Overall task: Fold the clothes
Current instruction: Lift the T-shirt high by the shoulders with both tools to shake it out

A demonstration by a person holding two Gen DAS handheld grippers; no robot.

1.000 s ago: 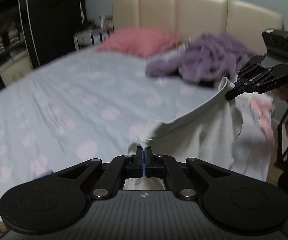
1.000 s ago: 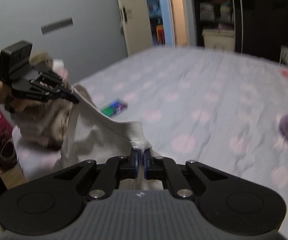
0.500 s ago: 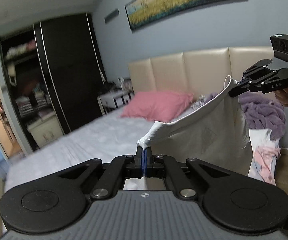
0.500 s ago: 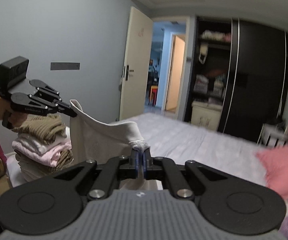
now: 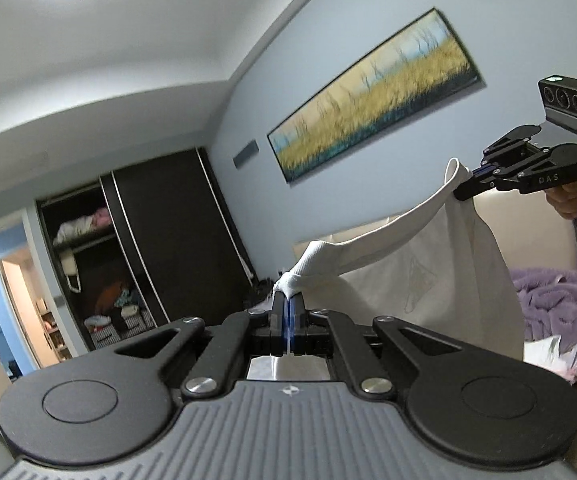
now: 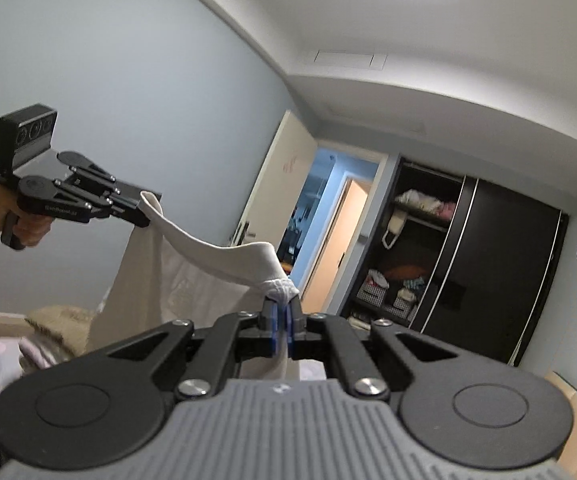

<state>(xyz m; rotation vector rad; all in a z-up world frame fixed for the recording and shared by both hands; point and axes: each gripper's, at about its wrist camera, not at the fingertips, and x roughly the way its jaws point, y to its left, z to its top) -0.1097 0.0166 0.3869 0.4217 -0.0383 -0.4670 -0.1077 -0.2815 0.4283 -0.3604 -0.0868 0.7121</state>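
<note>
White garment (image 5: pixel 428 280) hung in mid-air, its banded top edge stretched between left gripper (image 5: pixel 288 306) and right gripper (image 6: pixel 284 312), both clamped tight on bunched corners. Its body draped below that edge; neither gripper stood nearer.

A bed, barely in view, with clothes heaped at its edges.

In the left wrist view, only the bed's beige padded headboard (image 5: pixel 544 236) shows, with a purple fluffy garment (image 5: pixel 548 300) heaped below it and pale pink-and-white clothes (image 5: pixel 556 354) beside that. In the right wrist view, a stack of clothes (image 6: pixel 38 342), beige over pale pink, sits at the lower left; the surface under it is hidden.
</note>
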